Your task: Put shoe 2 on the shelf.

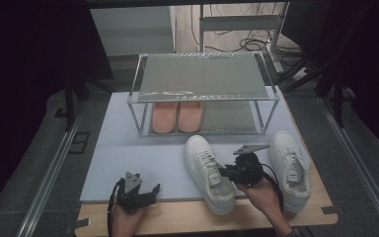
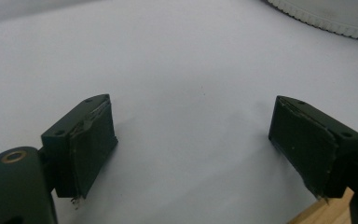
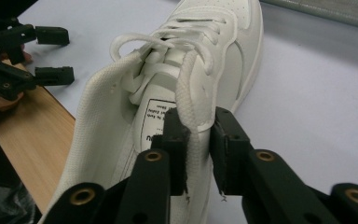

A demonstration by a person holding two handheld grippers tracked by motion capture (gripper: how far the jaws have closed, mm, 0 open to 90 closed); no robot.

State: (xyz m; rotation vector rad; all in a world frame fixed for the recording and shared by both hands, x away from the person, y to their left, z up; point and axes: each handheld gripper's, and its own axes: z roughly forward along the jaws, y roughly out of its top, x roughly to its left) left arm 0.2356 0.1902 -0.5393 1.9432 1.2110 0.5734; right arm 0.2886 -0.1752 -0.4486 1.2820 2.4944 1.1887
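The right hand-held gripper [image 3: 198, 140] is clamped on the padded collar of the left-hand white lace-up leather sneaker [image 3: 186, 93], which lies on the pale mat of the counter [image 1: 143, 158] before the two-tier metal shoe rack [image 1: 202, 94]; the left hand-held gripper [image 2: 193, 144] rests wide and empty nearby; the pickup seems in hand; next, likely, a lift toward the rack, beside the pink slippers [image 1: 177, 116], leaving the second white sneaker [image 1: 290, 165] waiting.

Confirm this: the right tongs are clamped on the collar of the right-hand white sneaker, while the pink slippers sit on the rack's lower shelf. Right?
Not quite. The right tongs grip the collar of the left-hand white sneaker, as the high view shows; the other sneaker lies untouched beside it. The pink slippers do sit on the rack's lower shelf.
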